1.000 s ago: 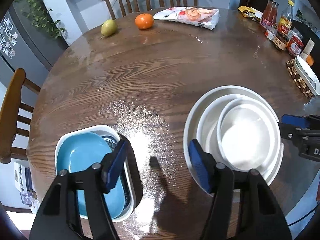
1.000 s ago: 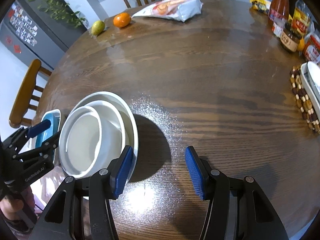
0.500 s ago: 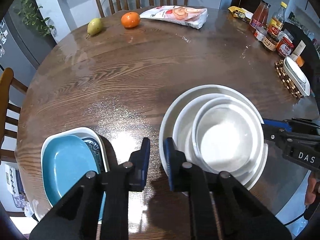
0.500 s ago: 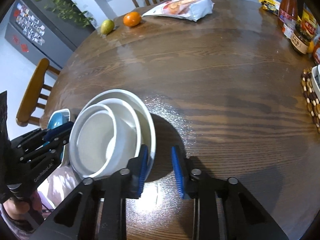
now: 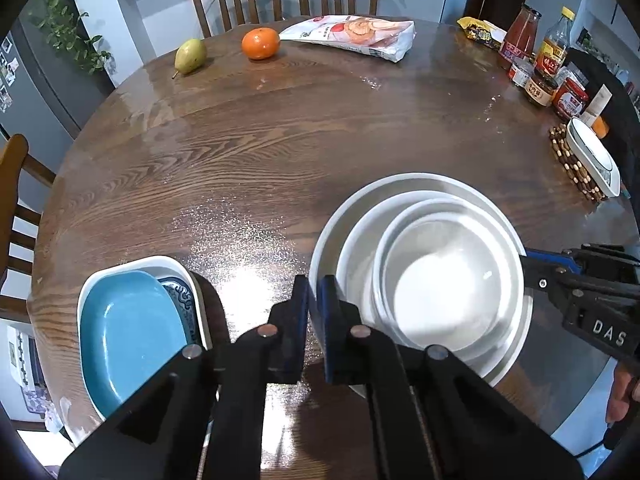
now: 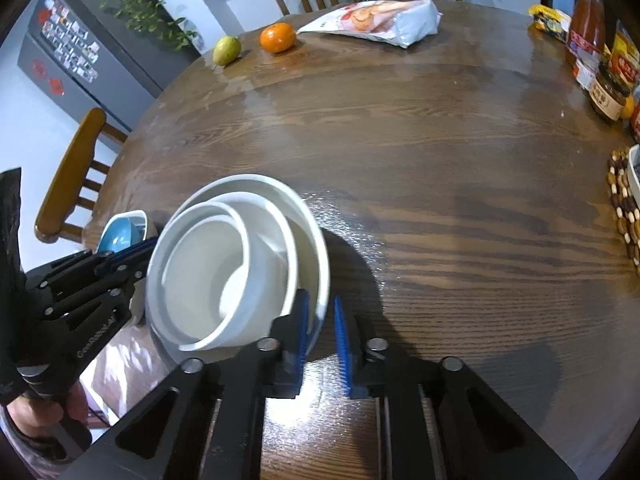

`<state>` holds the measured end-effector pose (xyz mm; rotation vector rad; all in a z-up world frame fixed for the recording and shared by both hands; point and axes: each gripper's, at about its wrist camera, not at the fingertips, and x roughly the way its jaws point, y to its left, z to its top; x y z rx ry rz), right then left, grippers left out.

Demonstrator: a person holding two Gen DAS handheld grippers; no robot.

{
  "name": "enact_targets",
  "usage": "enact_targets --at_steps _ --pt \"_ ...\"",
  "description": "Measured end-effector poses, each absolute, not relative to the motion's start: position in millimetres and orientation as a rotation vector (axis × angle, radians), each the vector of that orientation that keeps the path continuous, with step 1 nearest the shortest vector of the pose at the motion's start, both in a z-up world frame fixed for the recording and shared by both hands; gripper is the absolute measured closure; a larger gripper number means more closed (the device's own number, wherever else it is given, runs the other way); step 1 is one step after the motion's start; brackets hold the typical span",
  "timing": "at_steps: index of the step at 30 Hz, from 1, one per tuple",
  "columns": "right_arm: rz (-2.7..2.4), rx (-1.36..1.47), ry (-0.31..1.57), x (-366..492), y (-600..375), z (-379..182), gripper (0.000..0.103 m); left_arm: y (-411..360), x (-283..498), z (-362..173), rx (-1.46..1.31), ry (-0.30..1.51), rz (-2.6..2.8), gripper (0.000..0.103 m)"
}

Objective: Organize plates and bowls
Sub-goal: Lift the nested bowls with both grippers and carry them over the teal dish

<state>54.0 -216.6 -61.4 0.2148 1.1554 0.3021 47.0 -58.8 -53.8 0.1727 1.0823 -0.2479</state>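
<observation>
1. Left gripper (image 5: 313, 300) clamped on the near-left rim of the big white plate (image 5: 404, 184); one pad outside the rim, one inside, jaws just closed down onto the edge. Rim grip because a flat plate gives no other purchase.
2. Right gripper (image 6: 320, 320) pinches the opposite rim of the same plate, inner pad over the lip, outer pad on the table side. Its jaws have also just been closing, rim between them.
3. Two-sided hold is likely meant to carry the whole nested stack level; one side only would tip it.
4. Stack: large plate at the bottom, white bowl (image 5: 360, 248) in it, smaller white bowl (image 5: 448, 280) inside that. It sits straight ahead of both tools, between them, and looks slightly tilted in the right wrist view; can't tell if it is off the table yet.
5. Bowls are nested by size, so this pile looks already sorted; the step in hand is probably moving it.
6. Blue dish (image 5: 128, 332) sits in a white rectangular dish (image 5: 136, 262), with a patterned piece peeking out between; just left of the left gripper, apart from it and not held.
7. Round wooden table (image 5: 280, 140) ahead of the tools is mostly bare. Pear (image 5: 190, 55), orange (image 5: 260, 42) and snack bag (image 5: 352, 34) lie far ahead at the back edge.
8. Risk: bowls are loose in the plate and could slide if the two grips rise unevenly.
</observation>
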Motion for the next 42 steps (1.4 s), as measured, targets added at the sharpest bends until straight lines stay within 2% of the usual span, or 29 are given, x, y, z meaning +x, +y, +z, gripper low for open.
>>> enact_targets --at_steps 15,23,42 --pt "0.280 0.225 1.133 49.3 -213.2 -57.7 0.091 -54.0 45.5 -52.0 0.119 1.070 -0.220 0.102" --pt "0.311 0.205 1.083 51.1 -200.4 -35.4 0.091 -38.5 42.9 -36.5 0.096 1.027 -0.181 0.101" --pt "0.569 0.076 1.066 69.7 -62.9 -11.4 0.091 91.1 15.6 -11.1 0.000 1.005 0.145 0.101"
